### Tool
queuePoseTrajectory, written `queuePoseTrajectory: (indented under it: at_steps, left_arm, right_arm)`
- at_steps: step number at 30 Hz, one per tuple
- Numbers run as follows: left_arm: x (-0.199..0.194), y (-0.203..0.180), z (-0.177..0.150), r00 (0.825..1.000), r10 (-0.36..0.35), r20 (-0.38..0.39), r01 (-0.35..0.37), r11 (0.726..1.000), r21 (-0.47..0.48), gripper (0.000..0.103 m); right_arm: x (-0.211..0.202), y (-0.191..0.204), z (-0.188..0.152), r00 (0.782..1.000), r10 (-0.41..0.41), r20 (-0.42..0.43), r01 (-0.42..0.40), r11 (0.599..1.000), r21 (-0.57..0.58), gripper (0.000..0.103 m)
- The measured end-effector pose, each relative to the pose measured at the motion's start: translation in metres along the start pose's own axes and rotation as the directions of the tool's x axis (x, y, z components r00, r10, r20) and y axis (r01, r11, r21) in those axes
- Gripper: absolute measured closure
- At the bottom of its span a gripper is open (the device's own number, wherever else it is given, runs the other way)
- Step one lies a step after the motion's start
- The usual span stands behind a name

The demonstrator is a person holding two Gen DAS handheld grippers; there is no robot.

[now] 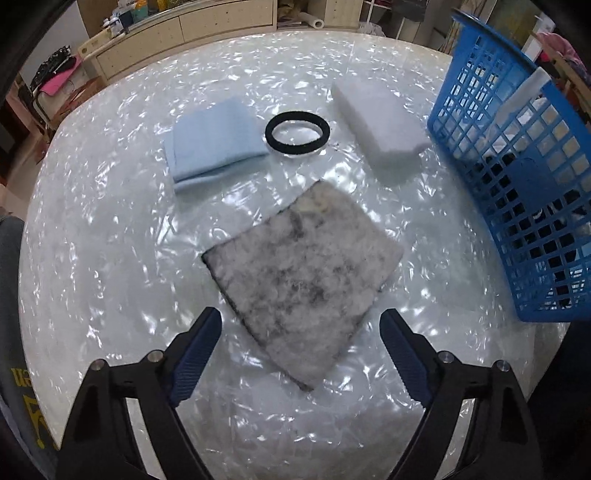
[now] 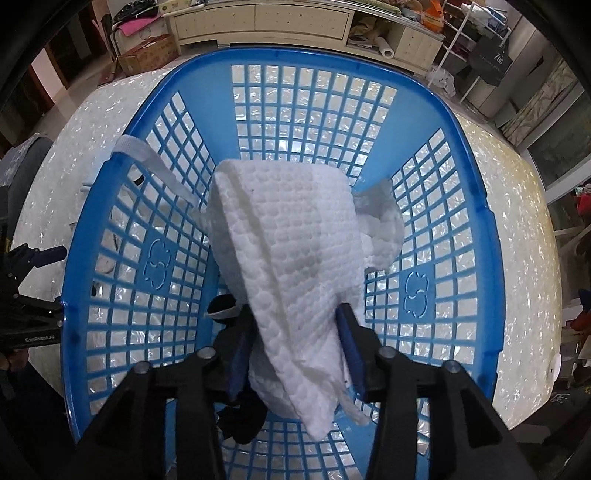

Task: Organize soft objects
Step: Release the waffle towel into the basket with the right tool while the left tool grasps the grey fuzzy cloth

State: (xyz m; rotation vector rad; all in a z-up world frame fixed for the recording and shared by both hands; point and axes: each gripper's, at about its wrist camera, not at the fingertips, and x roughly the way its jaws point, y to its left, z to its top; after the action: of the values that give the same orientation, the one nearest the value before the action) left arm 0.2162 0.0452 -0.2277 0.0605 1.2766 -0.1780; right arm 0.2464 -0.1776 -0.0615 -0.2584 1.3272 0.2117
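Observation:
In the left wrist view a grey-and-white mottled felt pad (image 1: pixel 303 280) lies on the table just ahead of my open, empty left gripper (image 1: pixel 299 332). Beyond it lie a folded light-blue cloth (image 1: pixel 214 142), a black ring band (image 1: pixel 297 132) and a white foam block (image 1: pixel 380 125). The blue plastic basket (image 1: pixel 517 177) stands at the right. In the right wrist view my right gripper (image 2: pixel 295 332) is shut on a white textured cloth (image 2: pixel 295 251) and holds it over the inside of the basket (image 2: pixel 155 258). A white strap (image 2: pixel 155 166) hangs over the basket's left rim. Dark items (image 2: pixel 240 417) lie at the bottom.
The round pearly table (image 1: pixel 110 258) has its edge close on the left and front. Cabinets and boxes (image 2: pixel 258 22) stand beyond the table. The left gripper's body (image 2: pixel 26 295) shows left of the basket in the right wrist view.

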Motion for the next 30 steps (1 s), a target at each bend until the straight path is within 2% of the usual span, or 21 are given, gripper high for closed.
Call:
queuePoseTrajectory:
  at_steps: [2, 5, 7, 9, 11, 12, 13, 17, 19, 22, 27, 30]
  left_arm:
    - [0.002, -0.002, 0.001, 1.0, 0.009, 0.002, -0.009, 1.0, 0.008, 0.018]
    - [0.004, -0.007, 0.004, 0.998, 0.053, 0.015, -0.053, 0.998, 0.014, 0.032]
    - [0.002, -0.01, 0.005, 0.998, 0.05, 0.022, -0.05, 0.999, 0.01, 0.051]
    - [0.0, -0.013, 0.005, 0.999, 0.046, 0.026, -0.046, 0.999, 0.012, 0.064]
    - [-0.001, -0.016, 0.004, 0.999, 0.043, 0.026, -0.044, 0.999, 0.017, 0.074]
    - [-0.002, -0.018, 0.003, 0.999, 0.037, 0.023, -0.038, 0.999, 0.023, 0.085]
    - [-0.002, -0.019, 0.002, 0.999, 0.034, 0.019, -0.035, 0.999, 0.022, 0.09]
    - [-0.007, -0.025, -0.008, 1.0, 0.022, 0.016, -0.022, 1.0, 0.01, 0.091]
    - [-0.02, -0.028, -0.024, 0.999, 0.019, 0.029, -0.019, 1.0, 0.004, 0.091]
    - [-0.043, -0.03, -0.034, 0.998, 0.005, 0.061, -0.005, 1.0, -0.002, 0.091]
    - [-0.095, -0.037, -0.047, 0.99, -0.037, 0.137, 0.037, 0.999, 0.007, 0.091]
    - [-0.119, -0.044, -0.043, 0.984, -0.056, 0.168, 0.054, 0.998, 0.016, 0.091]
  right_arm:
    - [-0.002, -0.001, -0.001, 1.0, 0.006, 0.001, -0.006, 1.0, 0.003, 0.038]
    - [-0.005, -0.001, -0.001, 1.0, 0.006, 0.004, -0.006, 1.0, 0.013, 0.035]
    - [-0.011, 0.0, -0.006, 1.0, 0.006, 0.015, -0.007, 1.0, 0.019, 0.028]
    - [-0.02, -0.001, -0.009, 0.999, 0.014, 0.033, -0.015, 1.0, 0.027, 0.021]
    - [-0.03, -0.002, -0.012, 0.999, 0.007, 0.054, -0.009, 0.999, 0.036, 0.02]
    - [-0.037, -0.003, -0.015, 0.997, 0.006, 0.071, -0.009, 0.999, 0.039, 0.02]
    - [-0.042, -0.003, -0.016, 0.997, 0.004, 0.08, -0.007, 0.999, 0.041, 0.02]
    - [-0.063, -0.004, -0.028, 0.993, -0.004, 0.12, -0.002, 0.999, 0.051, 0.016]
    - [-0.068, -0.008, -0.033, 0.991, -0.004, 0.131, -0.004, 0.998, 0.062, 0.016]
    - [-0.068, -0.014, -0.035, 0.99, -0.005, 0.138, -0.004, 0.998, 0.07, 0.015]
    - [-0.077, -0.014, -0.049, 0.988, -0.009, 0.152, -0.004, 0.997, 0.083, 0.006]
    - [-0.081, -0.011, -0.054, 0.986, -0.007, 0.169, -0.008, 0.996, 0.089, 0.003]
